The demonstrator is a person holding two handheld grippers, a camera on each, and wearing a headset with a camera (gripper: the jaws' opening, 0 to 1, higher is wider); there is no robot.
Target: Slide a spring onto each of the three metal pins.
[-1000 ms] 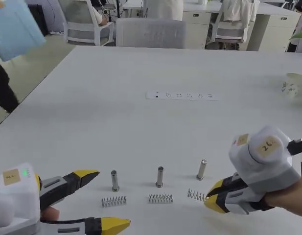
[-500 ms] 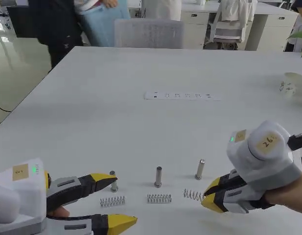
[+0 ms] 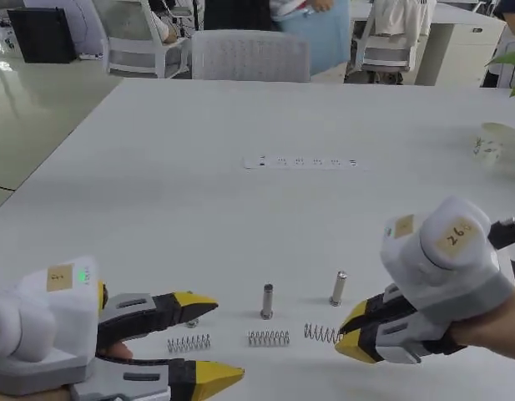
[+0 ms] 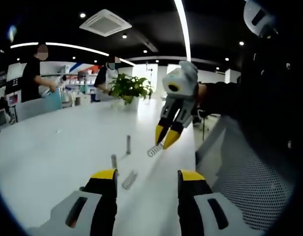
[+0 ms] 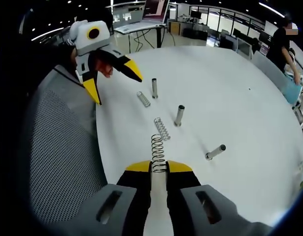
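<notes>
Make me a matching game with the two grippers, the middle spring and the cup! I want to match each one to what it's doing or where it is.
Things:
1. left gripper
2. right gripper
3. middle spring
4. cup

Place or state:
A. standing far off to the right
B. jaws open
C. lying flat in front of the middle pin
D. jaws shut on the right-hand spring

Pairs: 1-B, 2-D, 3-C, 4-A

White table: three standing pins, two loose springs, power strip, cup.
</notes>
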